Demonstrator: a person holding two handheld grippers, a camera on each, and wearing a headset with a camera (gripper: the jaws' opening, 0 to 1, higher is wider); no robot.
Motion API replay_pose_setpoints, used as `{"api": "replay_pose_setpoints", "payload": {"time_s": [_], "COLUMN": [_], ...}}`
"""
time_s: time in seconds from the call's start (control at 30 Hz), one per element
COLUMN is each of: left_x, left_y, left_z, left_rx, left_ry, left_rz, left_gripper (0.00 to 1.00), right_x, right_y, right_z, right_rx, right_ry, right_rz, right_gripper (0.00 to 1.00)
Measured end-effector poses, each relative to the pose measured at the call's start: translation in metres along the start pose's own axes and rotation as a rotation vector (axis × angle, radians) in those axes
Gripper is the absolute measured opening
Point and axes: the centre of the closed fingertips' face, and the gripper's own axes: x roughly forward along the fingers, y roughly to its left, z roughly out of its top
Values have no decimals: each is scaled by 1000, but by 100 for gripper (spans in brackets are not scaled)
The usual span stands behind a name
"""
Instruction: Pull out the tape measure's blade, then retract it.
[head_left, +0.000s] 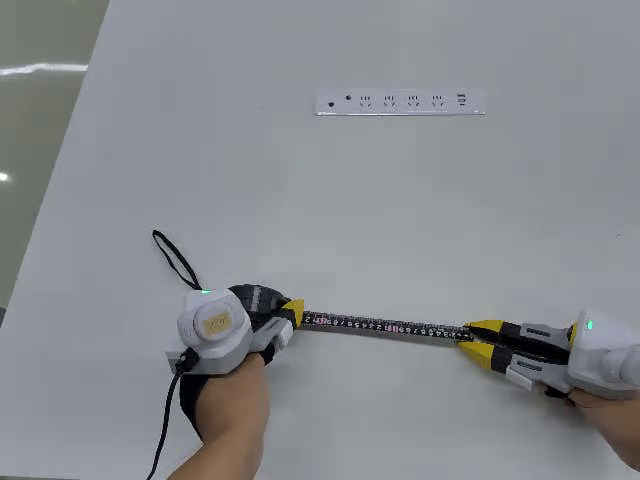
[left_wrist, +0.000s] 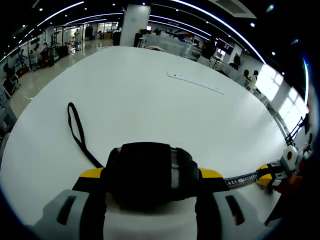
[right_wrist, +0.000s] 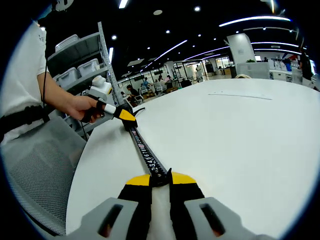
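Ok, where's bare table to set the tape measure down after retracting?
Wide bare table between the power strip and the stretched blade. Crowded along the blade line: left gripper on the tape measure, its strap, right gripper.

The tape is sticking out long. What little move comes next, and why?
Probably ease the right gripper toward the left gripper, letting the blade slide back in. The blade already stretches between them, the left jaws clamp the case, and the right jaws pinch the blade's end.
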Motion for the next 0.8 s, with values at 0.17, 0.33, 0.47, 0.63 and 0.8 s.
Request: {"api": "replay_pose_setpoints", "payload": {"time_s": [0.17, 0.33, 0.47, 0.63, 0.8], "left_x": [0, 0, 0, 1, 0], "left_y": [0, 0, 0, 0, 0], "left_z": [0, 0, -1, -1, 0], "left_rx": [-4, -7, -9, -7, -6], "left_ry": [10, 9, 14, 12, 7], "left_rz": [1, 4, 3, 4, 6], "left_gripper": [70, 70, 70, 69, 69], "right_x": [1, 1, 1, 1, 3], "right_y": [0, -1, -2, -1, 3], "right_z": [0, 0, -1, 0, 2], "right_rx": [-3, -7, -13, -27, -31], "right_ry": [1, 5, 7, 10, 9], "right_rz": [-3, -4, -6, -18, -23], "right_gripper": [11, 11, 11, 11, 11]}}
